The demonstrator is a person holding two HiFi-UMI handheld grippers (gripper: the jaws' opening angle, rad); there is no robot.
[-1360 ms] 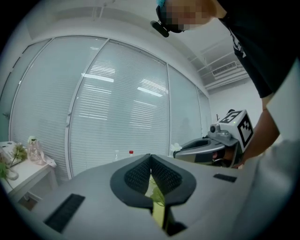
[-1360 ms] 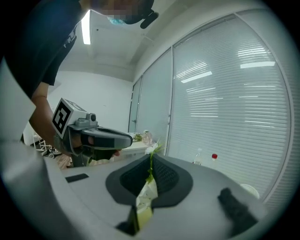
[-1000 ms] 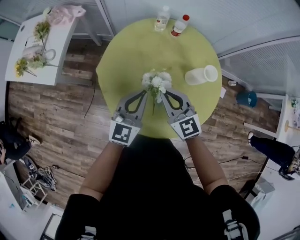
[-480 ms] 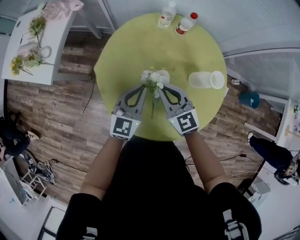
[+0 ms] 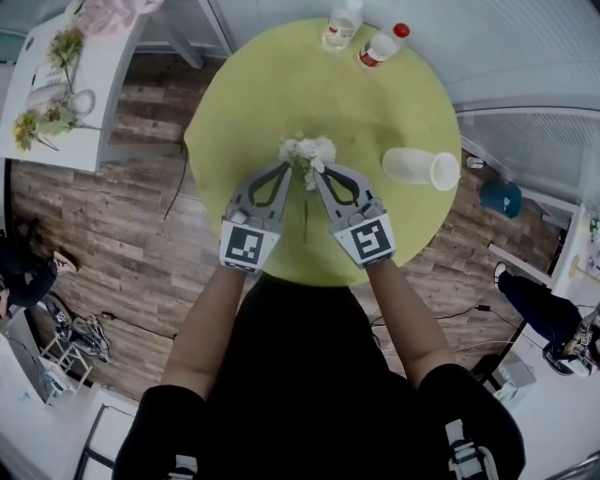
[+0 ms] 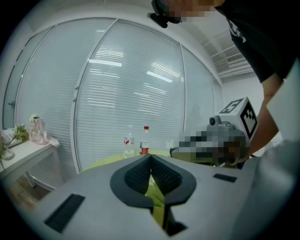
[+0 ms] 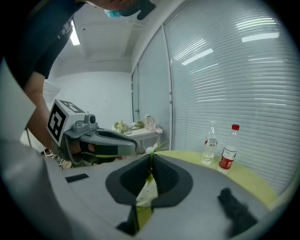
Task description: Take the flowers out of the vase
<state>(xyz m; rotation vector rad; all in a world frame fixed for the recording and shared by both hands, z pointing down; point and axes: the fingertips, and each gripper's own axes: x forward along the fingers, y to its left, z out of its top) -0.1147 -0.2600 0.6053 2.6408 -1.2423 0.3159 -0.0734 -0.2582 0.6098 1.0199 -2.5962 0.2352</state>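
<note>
Above a round green worktop [image 5: 262,84] by window blinds, flowers [image 5: 307,150] already out of the toppled vase [image 5: 420,169], stem clamped in the fingers of the right gripper [image 5: 314,172], left gripper [image 5: 288,168] fingers pressed together alongside, likely only the setting-down left.

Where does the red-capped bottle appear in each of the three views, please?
Head view: the red-capped bottle is at the top, on the far edge of the round table.
Left gripper view: near the centre, just above the jaw tips.
Right gripper view: right of centre, on the table.
Shared landmark: the clear bottle stands immediately to its left in all three.
</note>
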